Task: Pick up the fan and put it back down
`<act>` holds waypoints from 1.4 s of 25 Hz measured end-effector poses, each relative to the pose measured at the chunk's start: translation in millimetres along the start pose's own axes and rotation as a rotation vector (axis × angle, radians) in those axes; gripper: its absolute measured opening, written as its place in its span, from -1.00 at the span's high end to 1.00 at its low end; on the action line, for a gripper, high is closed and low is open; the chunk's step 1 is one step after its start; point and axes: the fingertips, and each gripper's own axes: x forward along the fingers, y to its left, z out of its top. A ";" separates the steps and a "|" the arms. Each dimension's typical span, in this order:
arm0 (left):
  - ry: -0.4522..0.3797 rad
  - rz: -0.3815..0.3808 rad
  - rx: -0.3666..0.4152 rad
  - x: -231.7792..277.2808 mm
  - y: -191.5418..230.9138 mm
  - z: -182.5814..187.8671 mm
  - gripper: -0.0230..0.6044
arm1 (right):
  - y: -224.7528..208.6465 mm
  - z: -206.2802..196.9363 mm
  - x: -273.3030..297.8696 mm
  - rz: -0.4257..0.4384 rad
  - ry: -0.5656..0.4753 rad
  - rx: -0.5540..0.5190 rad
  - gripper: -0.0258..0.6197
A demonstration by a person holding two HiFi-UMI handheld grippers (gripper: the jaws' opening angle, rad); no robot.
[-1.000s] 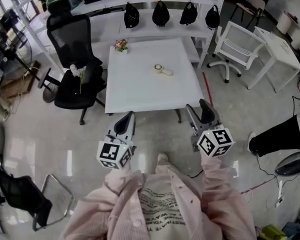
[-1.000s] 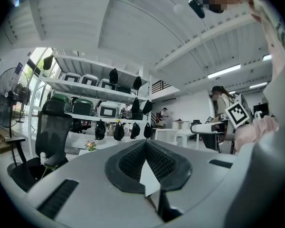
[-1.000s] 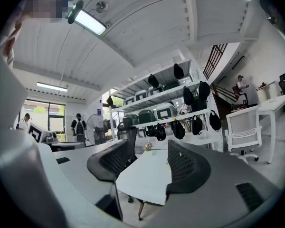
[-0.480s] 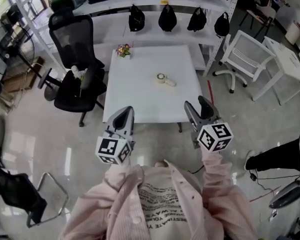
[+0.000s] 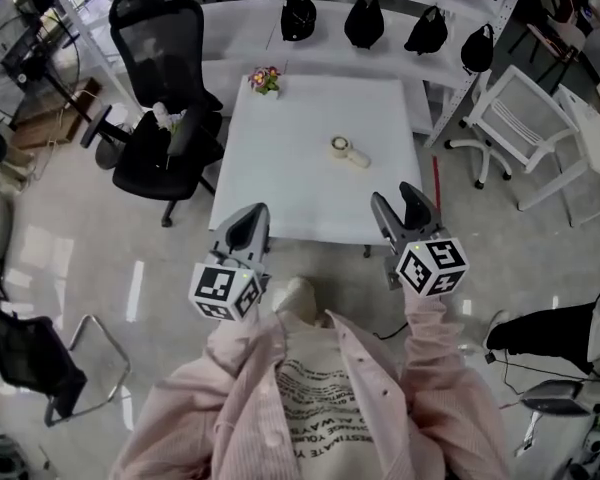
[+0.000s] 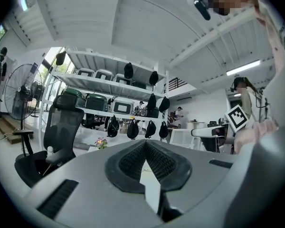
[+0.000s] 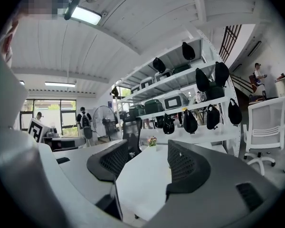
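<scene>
A small pale hand fan (image 5: 348, 150), a round head on a short handle, lies on the white table (image 5: 300, 188) right of its middle. Both grippers hang in the air over the floor, short of the table's near edge and well apart from the fan. My left gripper (image 5: 244, 230) is shut, its pads meeting at the tips (image 6: 145, 146) with nothing between them. My right gripper (image 5: 408, 211) is open, and only the white table top shows in the gap between its pads (image 7: 147, 163). The fan is hidden in both gripper views.
A small flower pot (image 5: 265, 78) stands at the table's far left corner. A black office chair (image 5: 165, 118) is left of the table and a white chair (image 5: 515, 118) is to the right. Behind is a shelf with black bags (image 5: 365, 18). A floor fan (image 5: 25, 43) stands far left.
The view has moved forward, so the table sits closer to both grippers. A shoe now shows between the arms. Neither gripper has changed its state.
</scene>
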 end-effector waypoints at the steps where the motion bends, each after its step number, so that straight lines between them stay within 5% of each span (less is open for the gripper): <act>1: 0.005 0.002 -0.002 4.1 2.7 -1.1 0.92 | -2.1 -0.7 4.6 0.002 0.005 0.000 0.21; 13: 0.109 -0.061 -0.050 110.5 30.8 -29.7 0.92 | -66.7 -10.9 89.1 -0.006 0.076 -0.073 0.21; 26: 0.315 -0.167 -0.138 222.2 65.3 -98.9 0.93 | -122.2 -80.3 197.0 0.044 0.312 -0.126 0.21; 35: 0.447 -0.261 -0.177 262.7 68.3 -146.5 0.93 | -140.5 -138.1 243.7 0.099 0.514 -0.258 0.21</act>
